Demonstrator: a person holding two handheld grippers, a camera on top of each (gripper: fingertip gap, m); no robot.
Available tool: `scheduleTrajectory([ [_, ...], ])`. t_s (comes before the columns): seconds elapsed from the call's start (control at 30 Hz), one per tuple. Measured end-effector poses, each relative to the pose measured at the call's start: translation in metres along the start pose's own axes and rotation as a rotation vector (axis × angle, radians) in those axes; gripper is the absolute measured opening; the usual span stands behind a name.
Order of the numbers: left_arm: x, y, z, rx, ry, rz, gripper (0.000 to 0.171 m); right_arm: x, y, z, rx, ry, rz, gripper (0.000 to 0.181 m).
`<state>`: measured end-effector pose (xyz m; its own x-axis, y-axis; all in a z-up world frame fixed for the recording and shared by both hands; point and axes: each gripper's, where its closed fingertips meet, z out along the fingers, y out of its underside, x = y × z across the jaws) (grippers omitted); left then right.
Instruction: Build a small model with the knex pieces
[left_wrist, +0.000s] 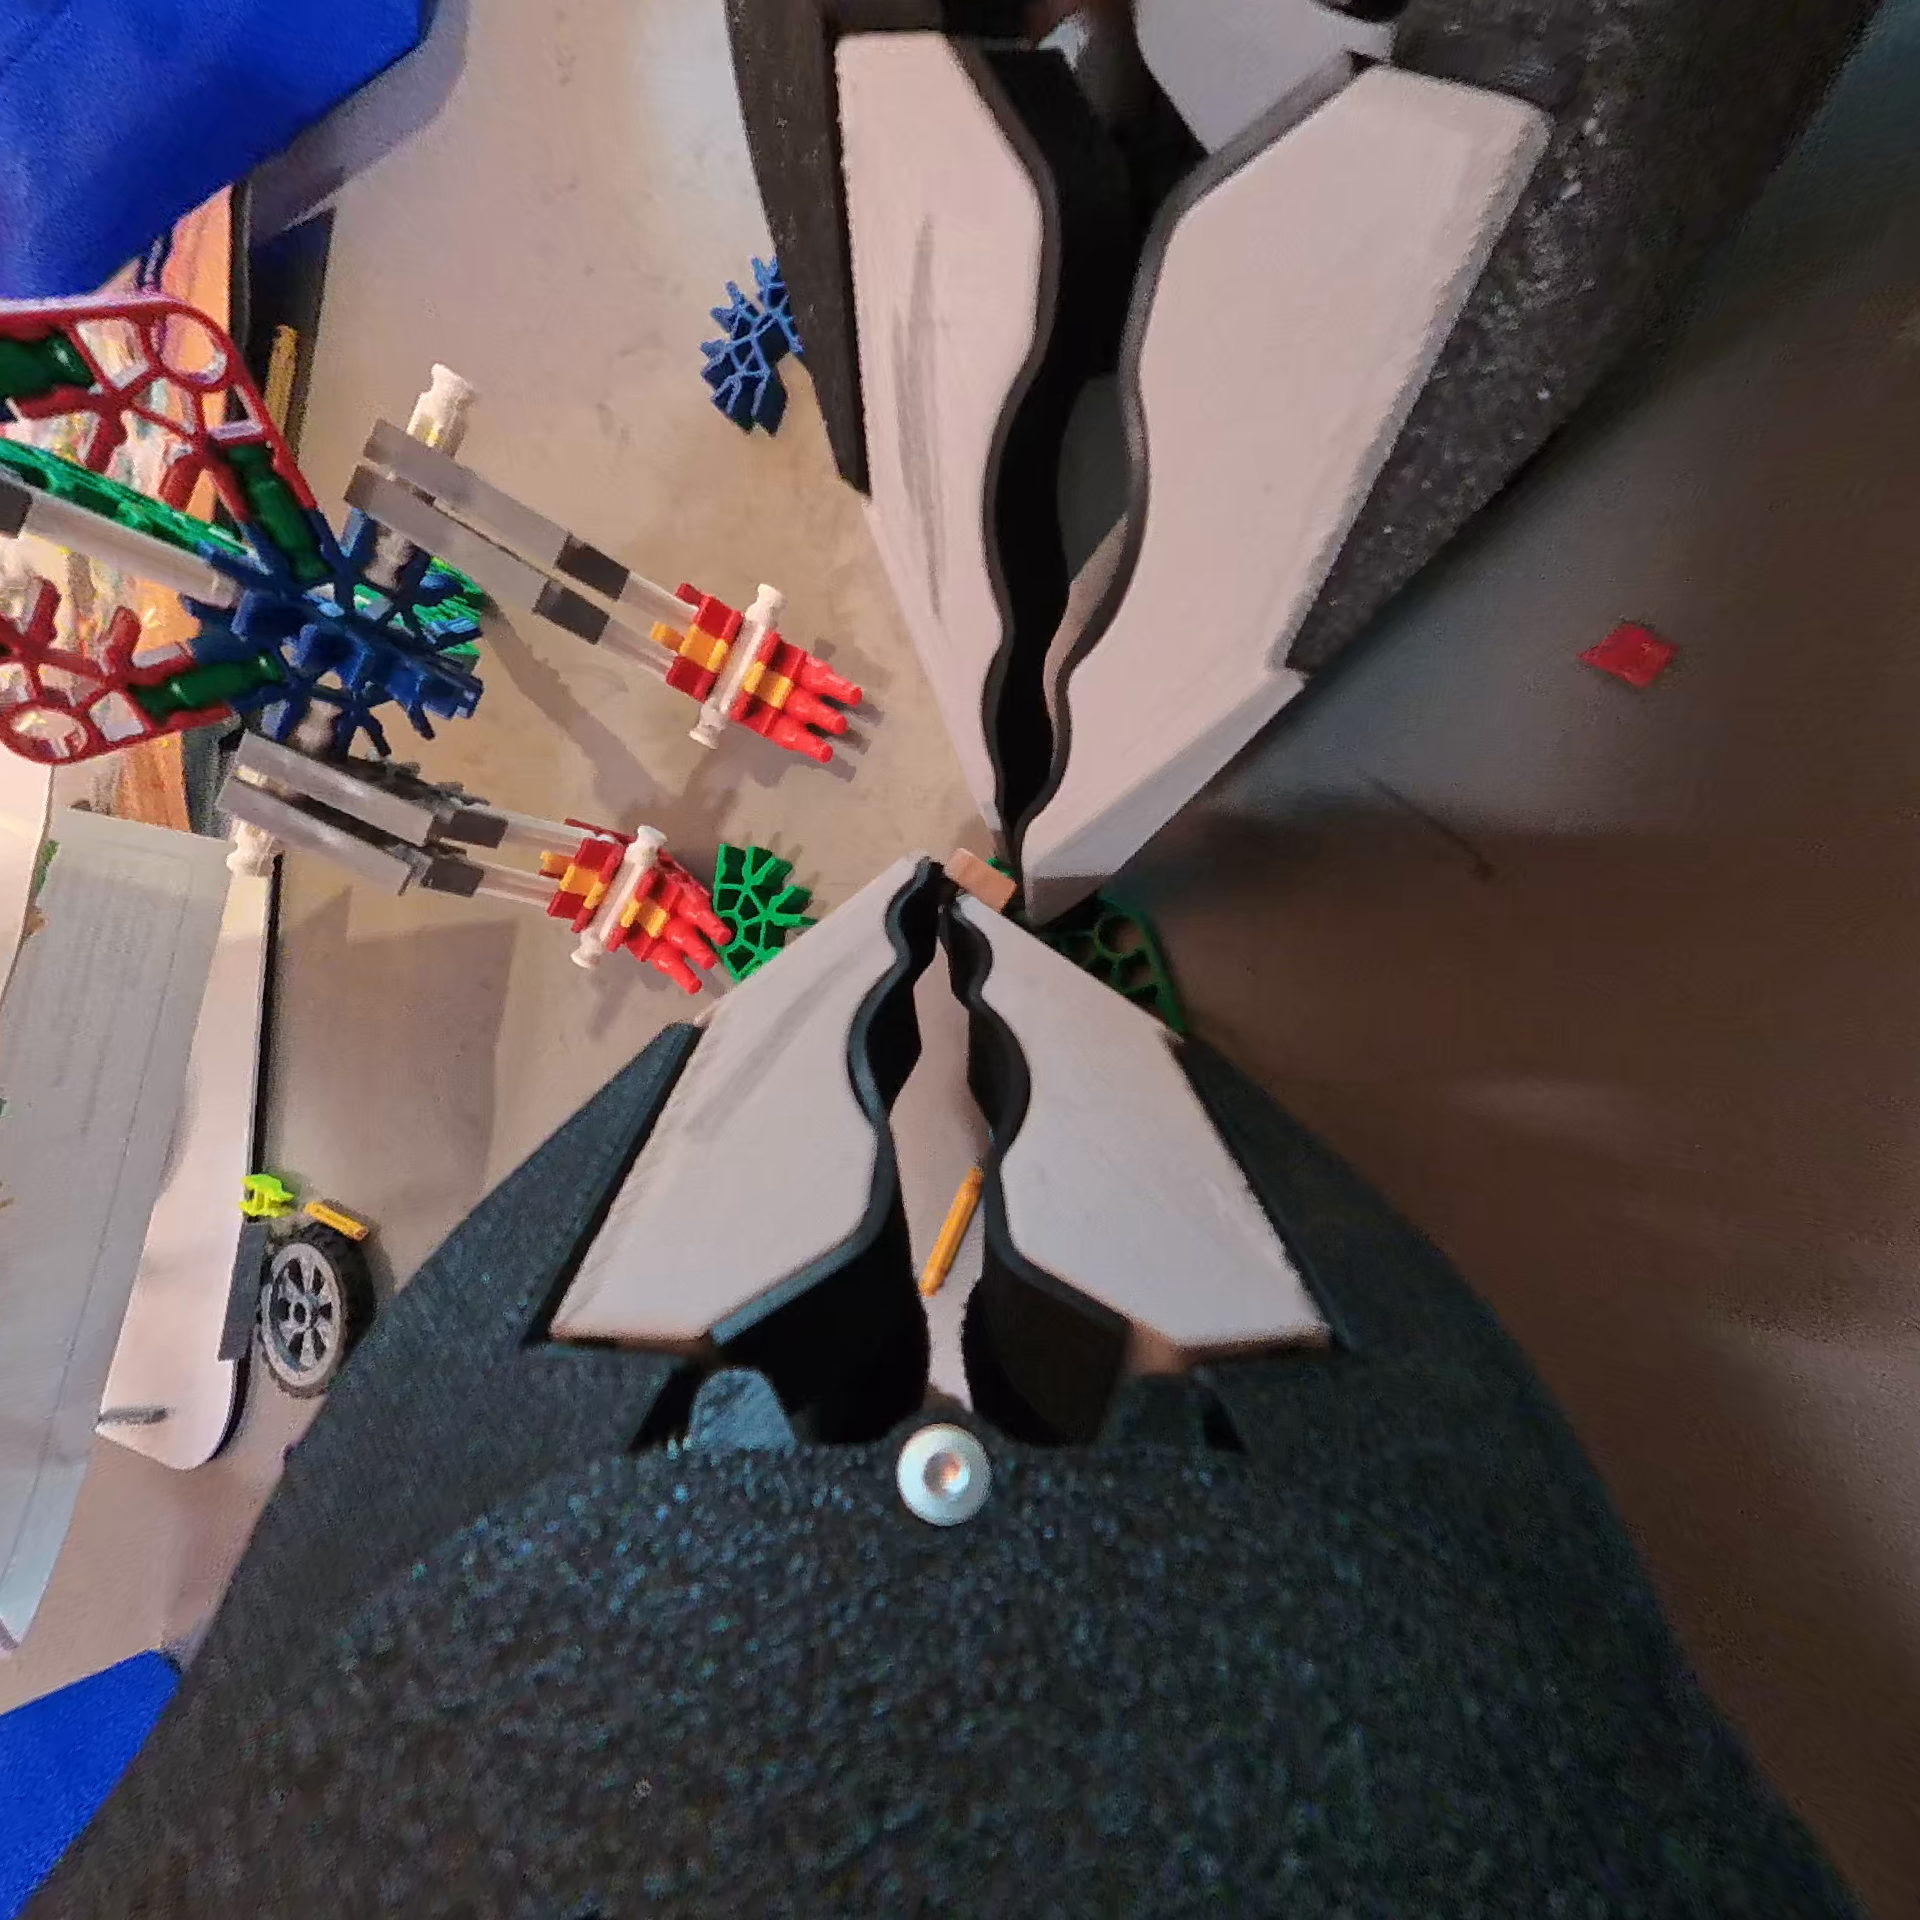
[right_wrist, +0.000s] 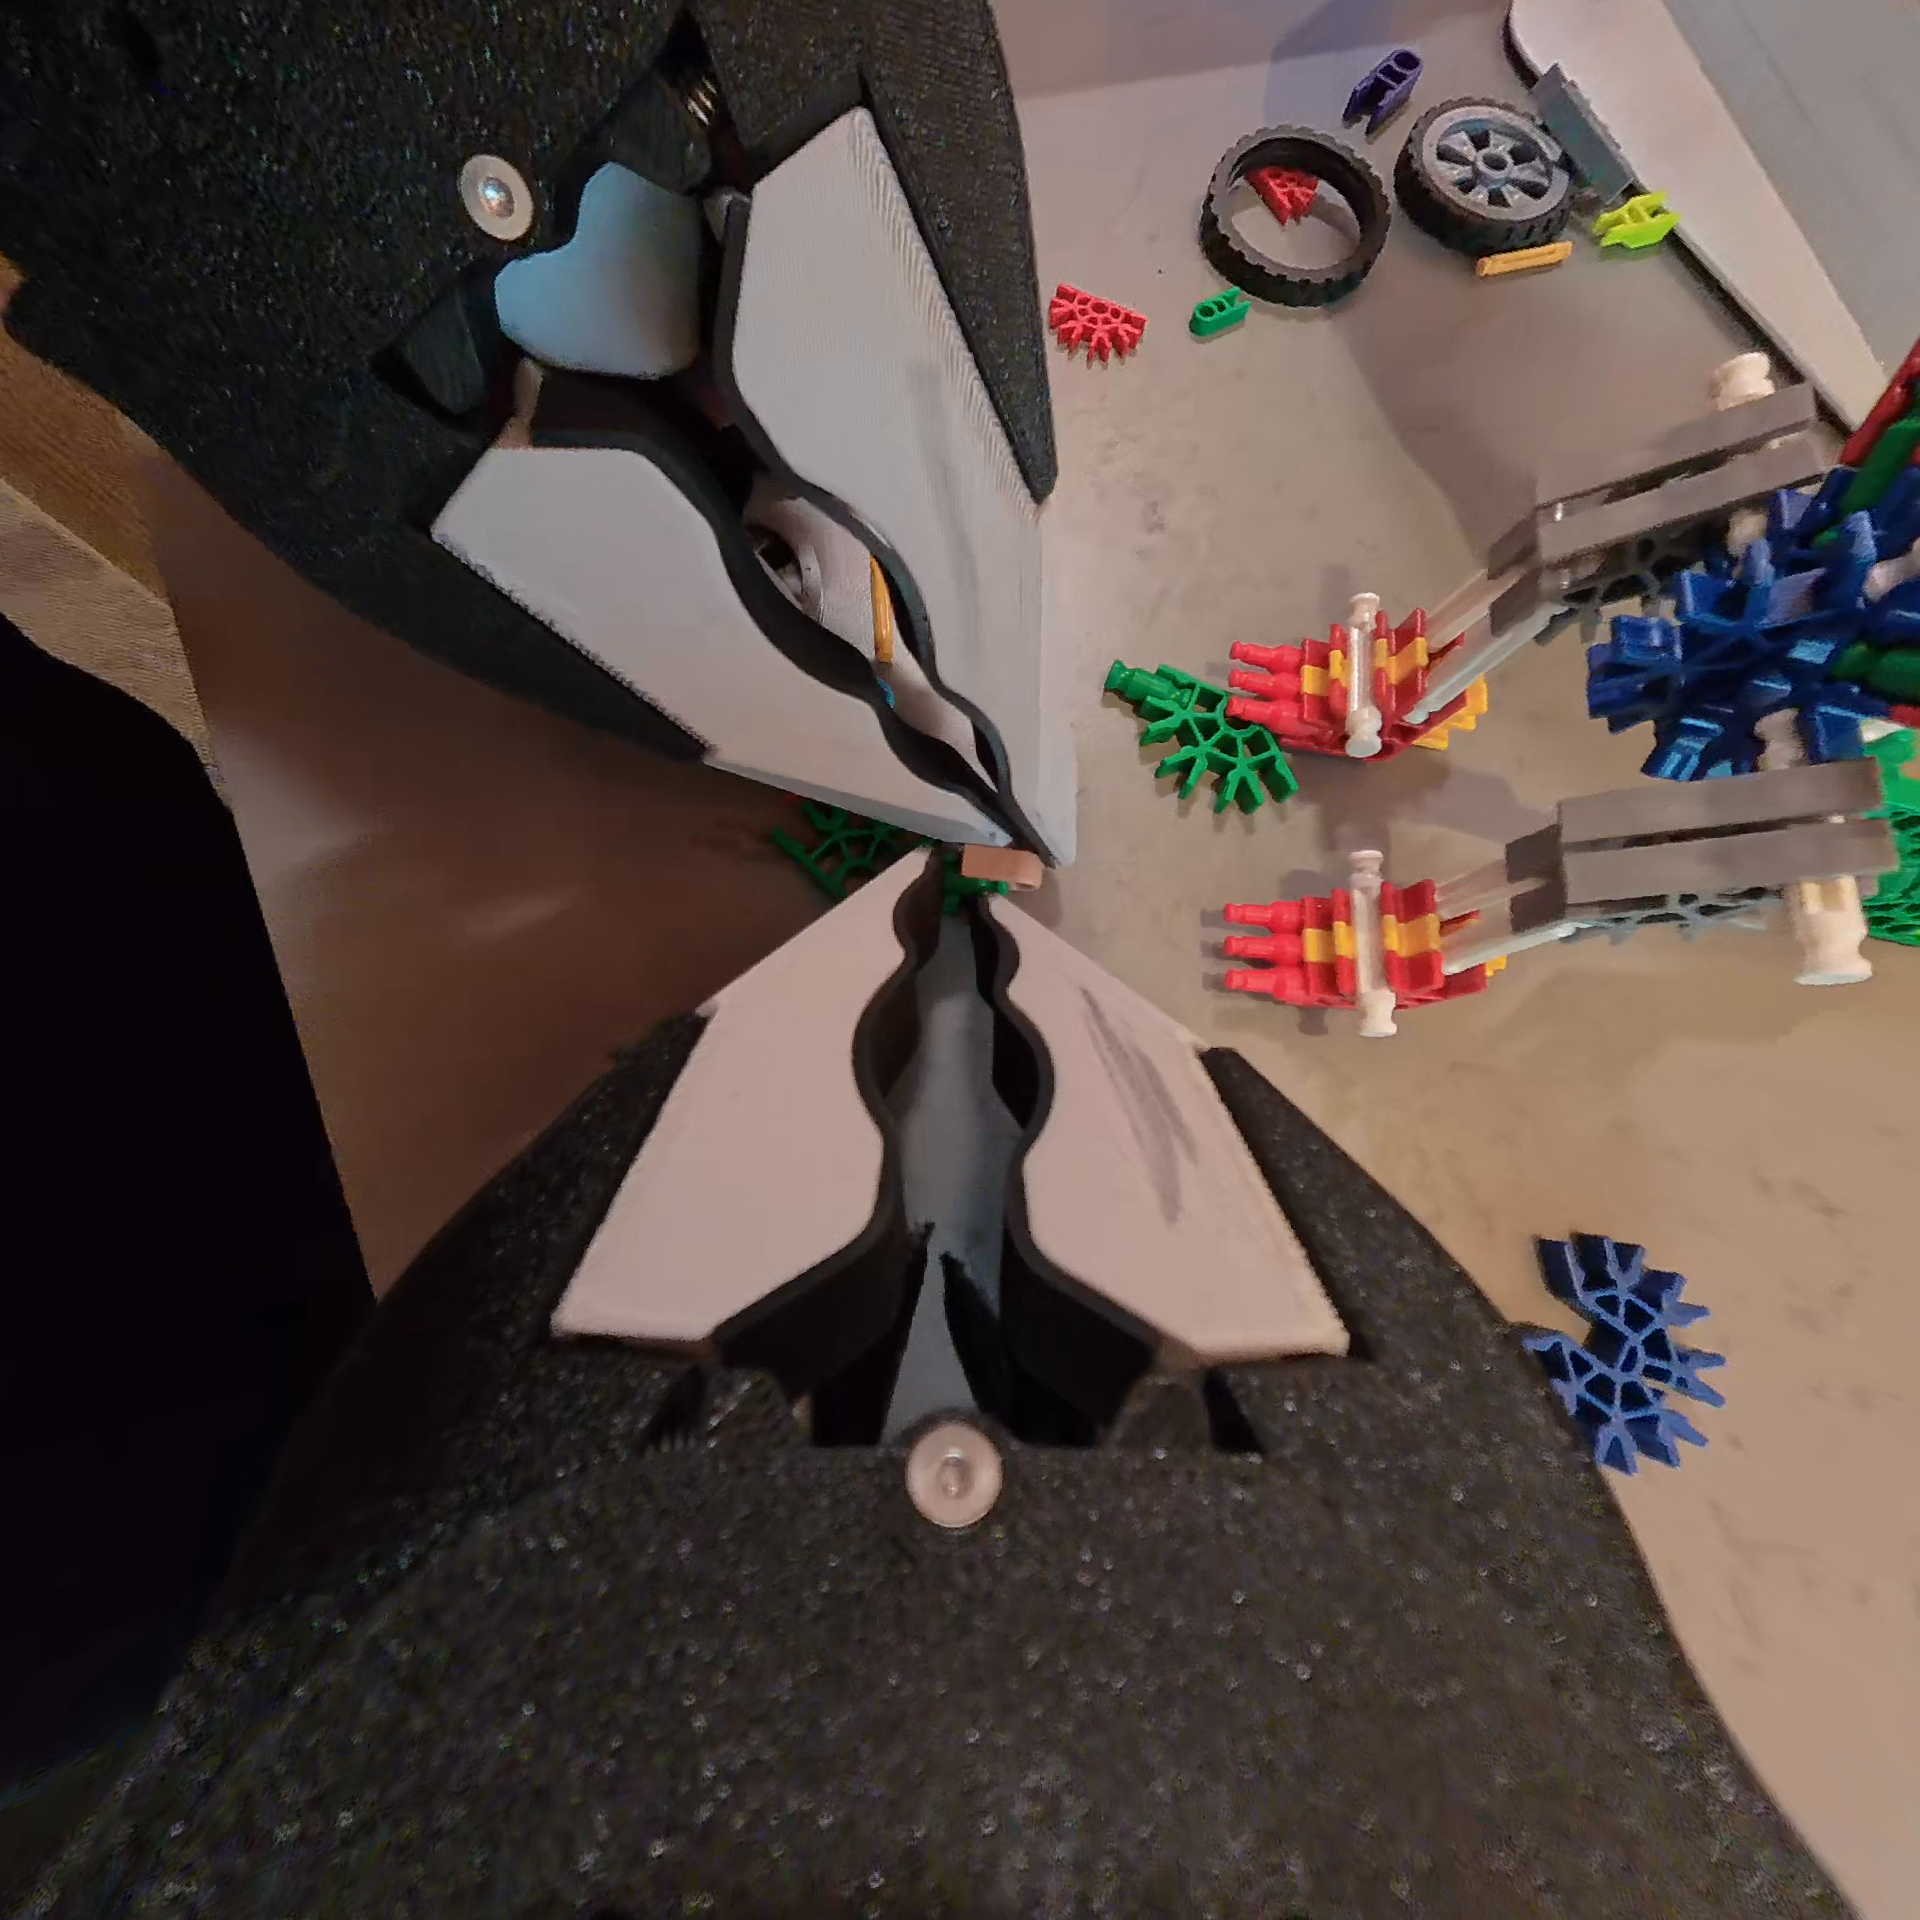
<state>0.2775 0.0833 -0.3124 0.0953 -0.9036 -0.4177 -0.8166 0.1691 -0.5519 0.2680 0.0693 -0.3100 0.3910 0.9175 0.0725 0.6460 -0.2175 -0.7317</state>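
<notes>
1. The left gripper (left_wrist: 940, 894) has its two grey fingers drawn together at the tips, pinching a small tan spacer piece (left_wrist: 982, 878); a green web connector (left_wrist: 1117, 951) sits under and just behind those tips.
2. The right gripper (right_wrist: 961, 883) meets it tip to tip. Its fingers are likewise closed, and their ends touch the same green connector just below the tan piece; whether they truly clamp it cannot be told.
3. In the left wrist view the right gripper comes in from the top, its tips almost touching the left one's; in the right wrist view the left gripper slants in from the upper left.
4. A thin orange rod (left_wrist: 951, 1231) lies on the table, seen through the gap between the left gripper's fingers.
5. Just beside the meeting point lies another green connector (left_wrist: 764, 909), touching the red-and-yellow foot of a rod-and-connector model (left_wrist: 332, 644).
6. The model stands on two such feet, with grey and clear legs rising to a blue snowflake hub and red and green frames.
7. Well apart on the beige table (right_wrist: 1351, 1143) lie a pair of blue snowflake connectors (right_wrist: 1626, 1351), a red fan connector (right_wrist: 1096, 320), a bare black tyre (right_wrist: 1294, 213) and a spoked wheel (right_wrist: 1486, 171).
8. A small red piece (left_wrist: 1629, 655) lies alone on the brown surface.
</notes>
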Motion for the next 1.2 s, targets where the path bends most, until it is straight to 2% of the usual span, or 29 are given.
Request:
scheduleTrajectory([
  [0.33, -0.002, -0.002, 0.002, 0.006, -0.117, -0.020, 0.000, 0.000, 0.000, 0.000, -0.007, 0.088, -0.037, 0.002],
  [0.57, -0.005, 0.000, 0.002, -0.008, -0.126, -0.081, 0.000, 0.001, -0.001, 0.002, -0.011, 0.110, -0.012, 0.002],
  [0.73, -0.006, 0.003, -0.001, -0.012, -0.079, -0.106, 0.000, 0.003, -0.001, 0.001, -0.006, 0.082, 0.020, 0.003],
  [0.83, -0.005, 0.008, -0.002, 0.002, -0.001, -0.203, 0.000, 0.004, -0.001, 0.001, -0.001, 0.072, 0.030, 0.004],
  [1.2, 0.004, 0.010, -0.009, 0.005, 0.127, -0.142, 0.000, 0.004, -0.002, 0.002, 0.002, 0.041, 0.047, 0.004],
])
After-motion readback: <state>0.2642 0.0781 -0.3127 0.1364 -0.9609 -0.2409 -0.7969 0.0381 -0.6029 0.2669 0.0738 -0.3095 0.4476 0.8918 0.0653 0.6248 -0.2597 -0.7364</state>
